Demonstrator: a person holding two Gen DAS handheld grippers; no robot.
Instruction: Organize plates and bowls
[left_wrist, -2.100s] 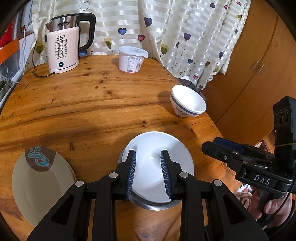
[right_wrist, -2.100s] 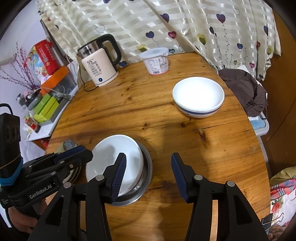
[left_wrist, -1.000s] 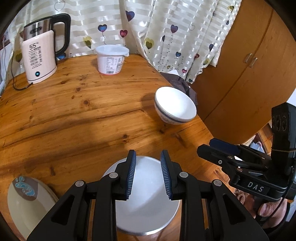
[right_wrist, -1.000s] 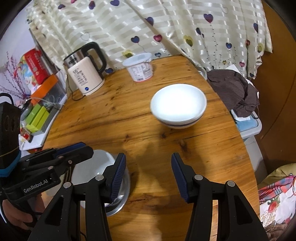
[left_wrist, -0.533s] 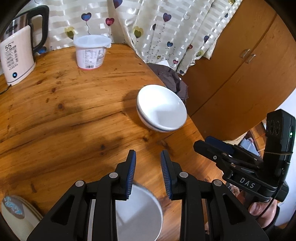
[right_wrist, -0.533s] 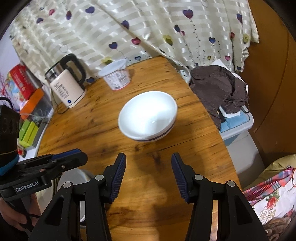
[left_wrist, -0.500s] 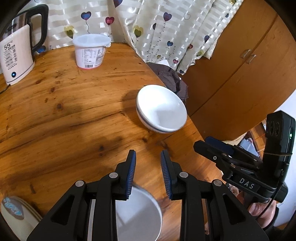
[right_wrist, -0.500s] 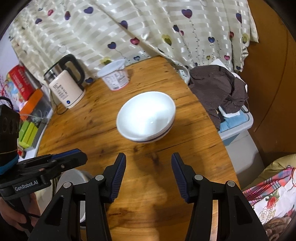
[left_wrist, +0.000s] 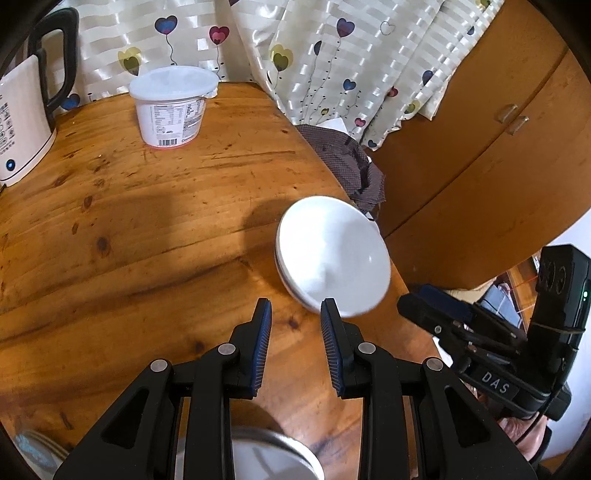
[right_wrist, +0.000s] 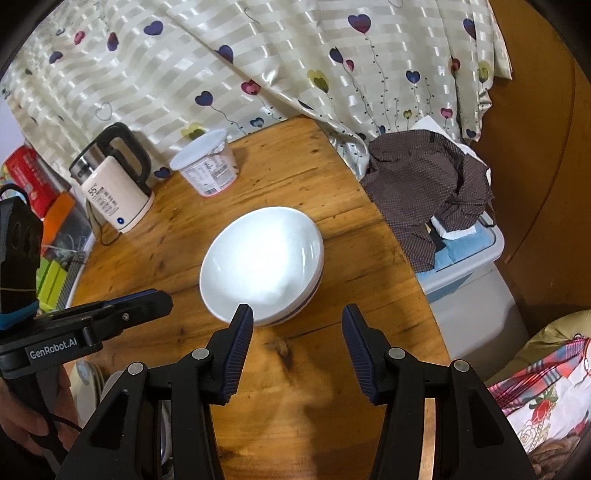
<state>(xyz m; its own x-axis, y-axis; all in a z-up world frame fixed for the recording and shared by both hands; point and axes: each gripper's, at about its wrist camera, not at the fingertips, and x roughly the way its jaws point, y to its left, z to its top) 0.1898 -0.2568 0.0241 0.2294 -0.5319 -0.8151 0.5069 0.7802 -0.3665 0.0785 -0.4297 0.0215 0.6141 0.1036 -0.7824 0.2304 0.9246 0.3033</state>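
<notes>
Two views are showing one moment, with the white bowl stack serving as landmark throughout.

Left wrist view: the left hand-held gripper (left_wrist: 295, 325) is hanging over the wooden worktop (left_wrist: 147, 221) with its jaws narrowly parted and nothing between them. The white bowl stack (left_wrist: 332, 254) is sitting on the worktop just beyond the right fingertip, close to the worktop's edge. Nearer the camera than the stack, a white plate on a metal dish (left_wrist: 266, 458) is lying partly hidden under the gripper frame. Far behind the stack and to its left, a lidded white tub (left_wrist: 171, 107) is standing upright, and a kettle (left_wrist: 22, 125) is standing further left at the picture's edge. To the right of the stack, the right hand-held gripper (left_wrist: 417, 308) is reaching in, seen from the side. A dark checked cloth (left_wrist: 351, 166) is lying just behind the stack, off the worktop.

Right wrist view: the right hand-held gripper (right_wrist: 297, 345) is released, its jaws standing wide apart and empty, over bare wood. The bowl stack (right_wrist: 262, 269), showing a dark band near its base, is sitting just beyond the left fingertip. Behind the stack, the tub (right_wrist: 207, 166) and the kettle (right_wrist: 114, 184) are standing before a heart-patterned curtain (right_wrist: 258, 55). Left of the stack, the left hand-held gripper (right_wrist: 162, 301) is entering the picture. Right of the stack, the cloth (right_wrist: 424, 184) is draped over a pale storage box (right_wrist: 465, 258).
</notes>
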